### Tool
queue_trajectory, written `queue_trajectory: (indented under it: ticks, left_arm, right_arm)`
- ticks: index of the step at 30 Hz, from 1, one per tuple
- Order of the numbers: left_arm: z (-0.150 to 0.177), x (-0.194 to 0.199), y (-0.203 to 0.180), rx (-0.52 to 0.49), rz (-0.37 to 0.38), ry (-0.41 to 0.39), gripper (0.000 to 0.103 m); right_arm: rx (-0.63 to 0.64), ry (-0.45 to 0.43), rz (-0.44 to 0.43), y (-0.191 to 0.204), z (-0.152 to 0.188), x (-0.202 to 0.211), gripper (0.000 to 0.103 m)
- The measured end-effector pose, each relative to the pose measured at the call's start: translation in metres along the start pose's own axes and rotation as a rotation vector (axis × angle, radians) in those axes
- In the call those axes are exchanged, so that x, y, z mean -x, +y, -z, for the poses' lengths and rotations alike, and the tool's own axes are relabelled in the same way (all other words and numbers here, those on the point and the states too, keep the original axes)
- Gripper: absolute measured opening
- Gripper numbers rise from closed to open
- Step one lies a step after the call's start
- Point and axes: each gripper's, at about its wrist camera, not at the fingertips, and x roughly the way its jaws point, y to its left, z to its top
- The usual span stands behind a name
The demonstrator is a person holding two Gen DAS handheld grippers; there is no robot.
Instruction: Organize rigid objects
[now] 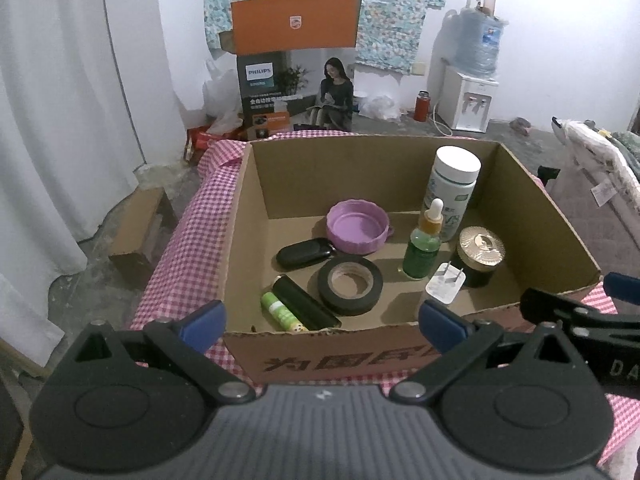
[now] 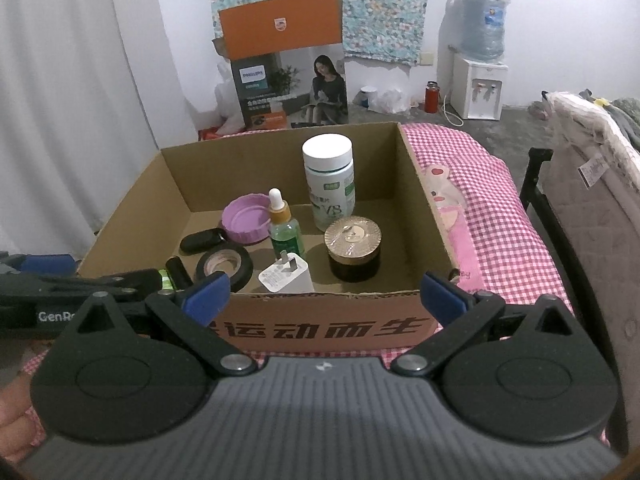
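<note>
Both grippers are held at the near side of an open cardboard box (image 1: 400, 352), short of its front wall. The left gripper (image 1: 320, 320) is seen with its jaws spread wide and nothing between them; the right gripper (image 2: 324, 296) is likewise held wide apart and empty. In each wrist view the other gripper's black arm is glimpsed at the edge of the frame.

The box is set on a tabletop covered by a pink checked cloth (image 2: 500, 208). All the objects are lying inside the box, beyond the jaws and untouched by them. Nearest the front wall, a white plug adapter (image 1: 445, 283) is placed upright, and at the left a green tube (image 1: 281, 313) and a black cylinder (image 1: 306, 302) are laid side by side, touching. Just behind them a roll of black tape (image 1: 351, 286) is laid flat. Further in, a black oval case (image 1: 304, 253) is seen, with a green dropper bottle (image 1: 423, 245) standing upright and a dark jar with a gold lid (image 1: 481, 254) to its right. Behind these a purple lid (image 1: 357, 227) is resting open side up, and a tall white-capped bottle (image 1: 454, 192) is stood near the back wall.

Beyond the tabletop, an orange and grey carton (image 1: 295, 80) is propped against the wall.
</note>
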Motion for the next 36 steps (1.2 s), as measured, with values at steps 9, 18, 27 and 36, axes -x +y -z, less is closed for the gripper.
queue_trajectory:
  ticks: [9,18,27,36]
  left_arm:
    - [-0.0001,0.0015,0.0025,0.002,-0.004,-0.008,0.103]
    - [-0.0004,-0.0008,0.0027,0.007,-0.01,-0.001,0.103]
    - [-0.0004,-0.002,0.0025,0.005,-0.019,0.001,0.103]
    - [-0.0001,-0.001,0.0036,0.006,-0.019,0.007,0.103]
  right_arm:
    - [0.0,-0.001,0.015,0.001,0.0021,-0.001,0.102]
    - [0.003,0.004,0.019,0.0008,0.0031,-0.0011,0.102]
    - [0.005,0.006,0.023,0.0013,0.0034,-0.0018,0.102]
    - [0.005,0.008,0.022,0.001,0.0028,-0.0017,0.102]
